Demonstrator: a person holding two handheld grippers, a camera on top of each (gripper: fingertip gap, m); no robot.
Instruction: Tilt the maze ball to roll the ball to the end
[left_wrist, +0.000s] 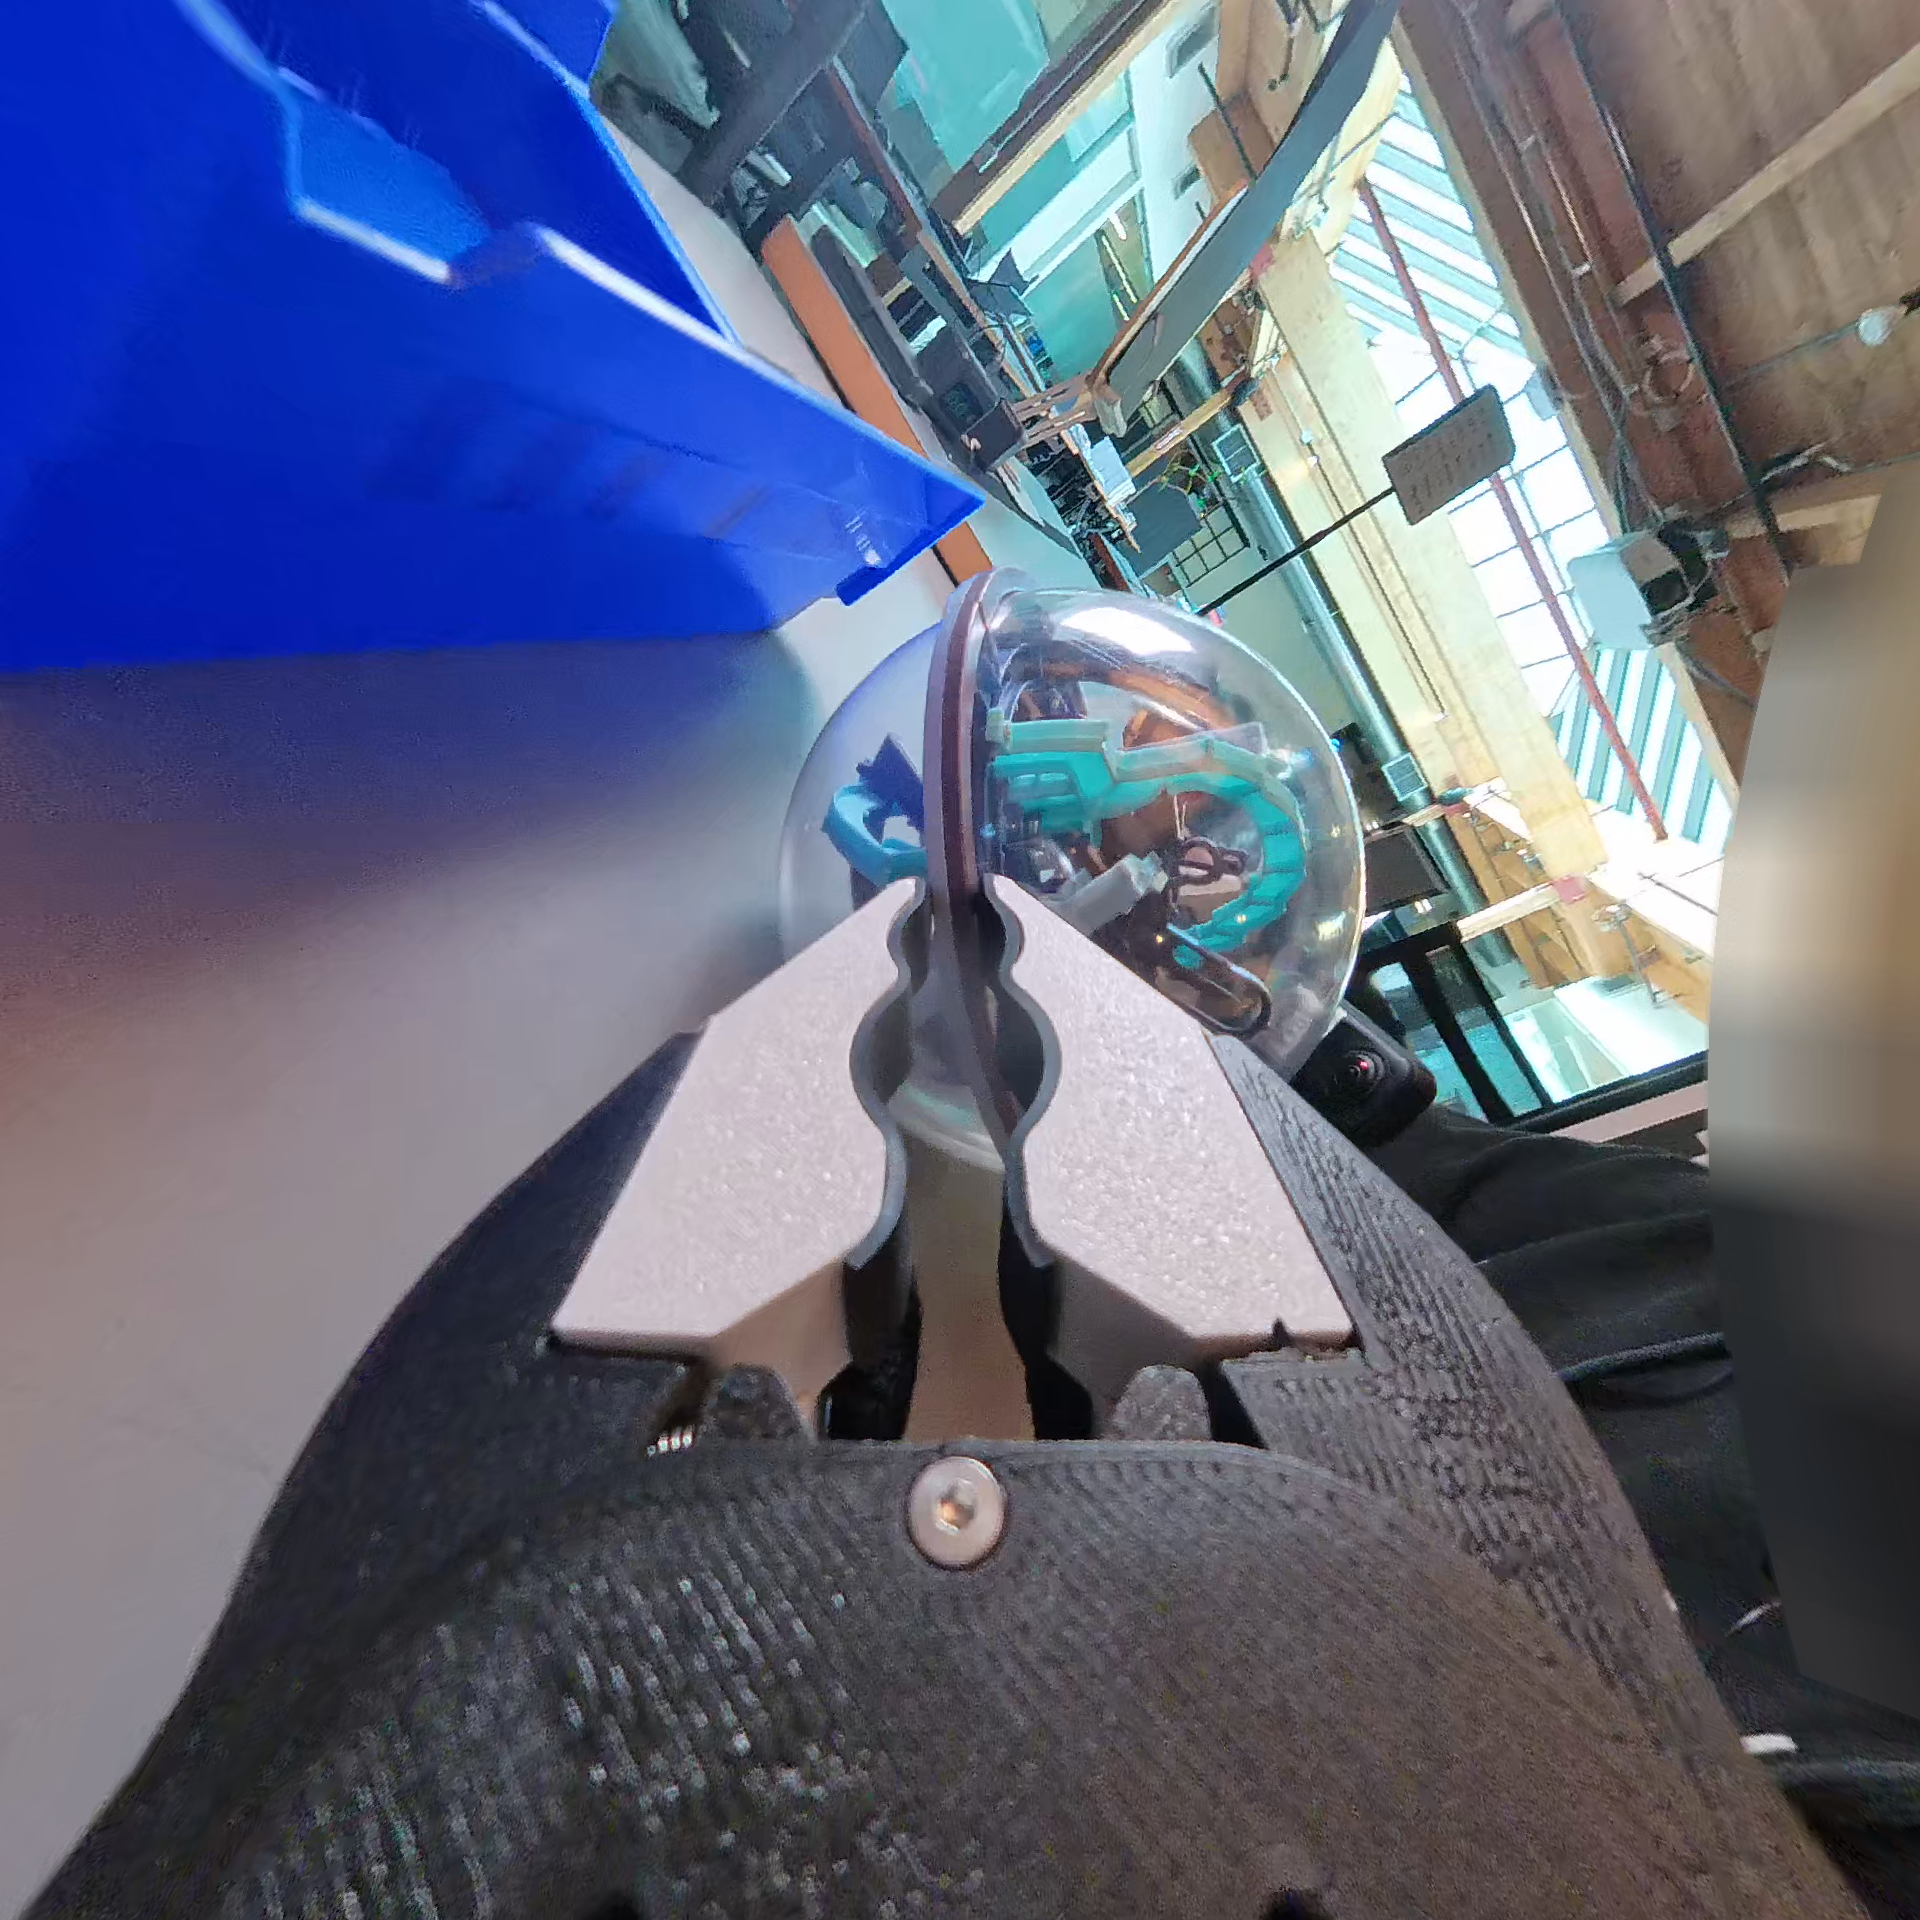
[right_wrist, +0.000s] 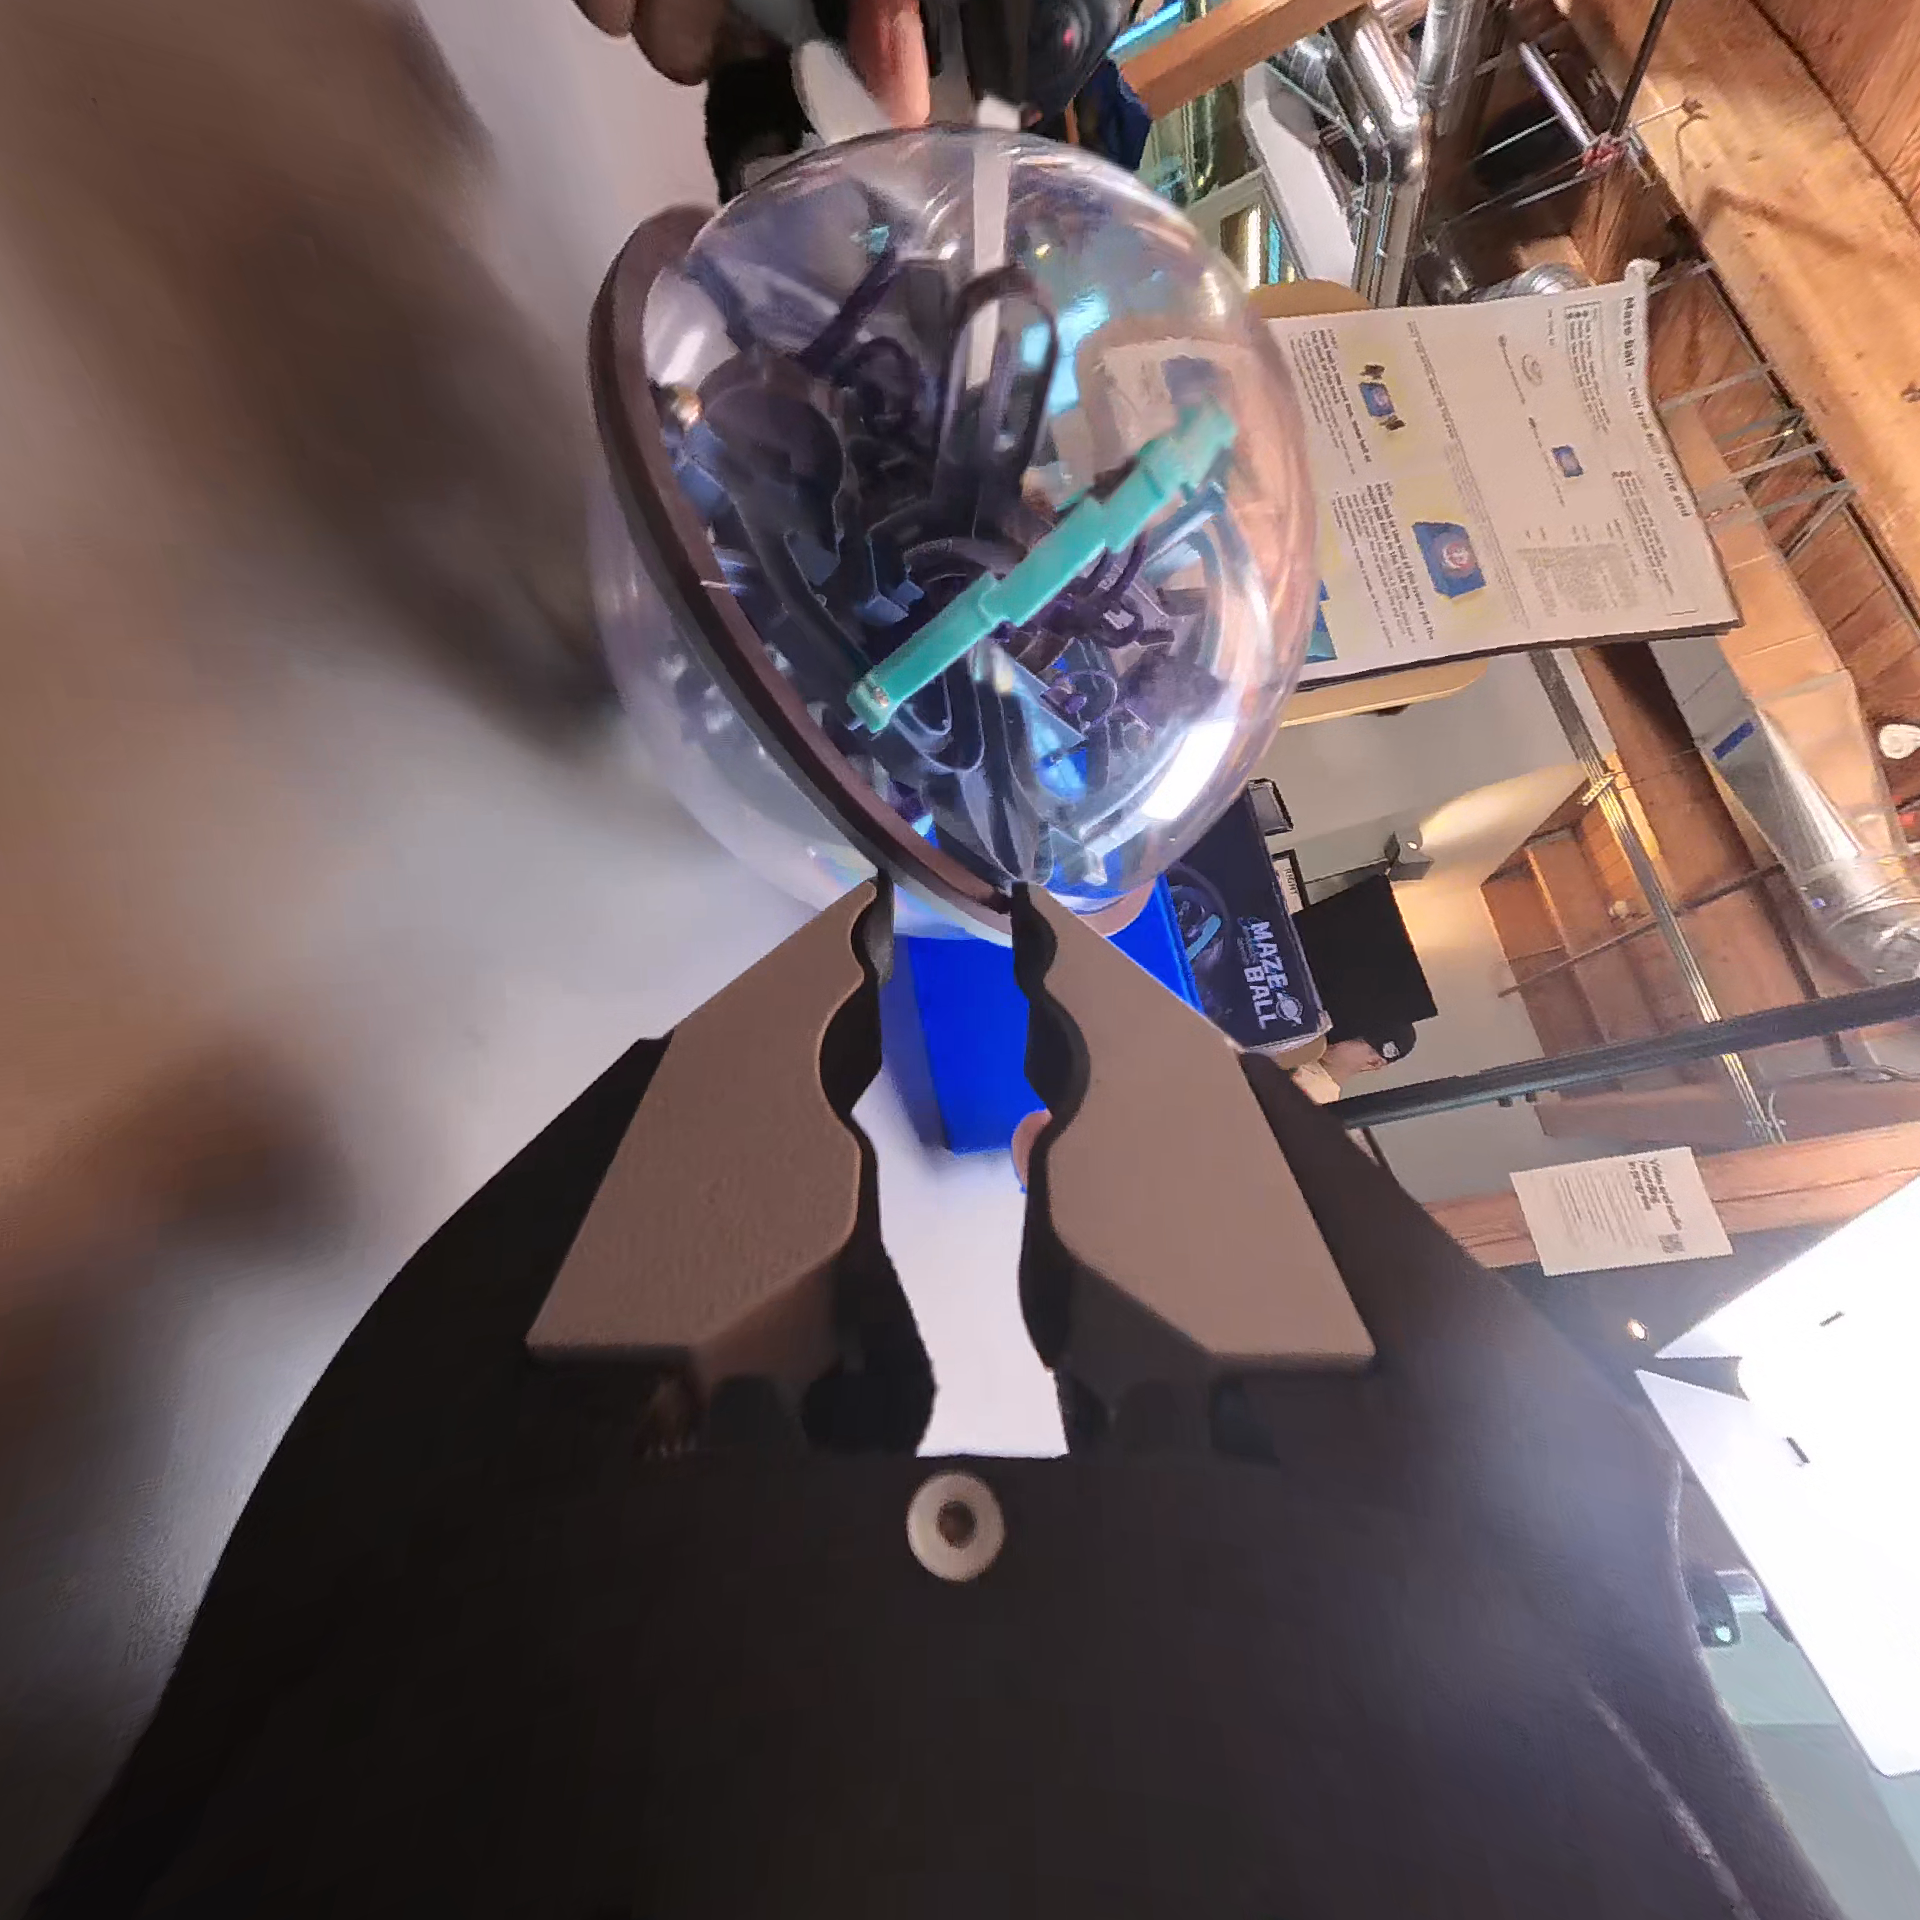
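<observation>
Maze ball (left_wrist: 1122, 821), clear plastic sphere, dark rim around its middle, teal, blue and purple tracks inside, held off the table, rim pinched between fingertips of both grippers

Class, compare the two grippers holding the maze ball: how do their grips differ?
The left gripper has the maze ball's dark rim deep between its fingers; the right gripper pinches the rim at its fingertips only. The right gripper's fingers stand wider apart behind the tips. Both clamp the same rim.

Timber ceiling (left_wrist: 1766, 156), seemingly bright windows (left_wrist: 1496, 540)
</observation>
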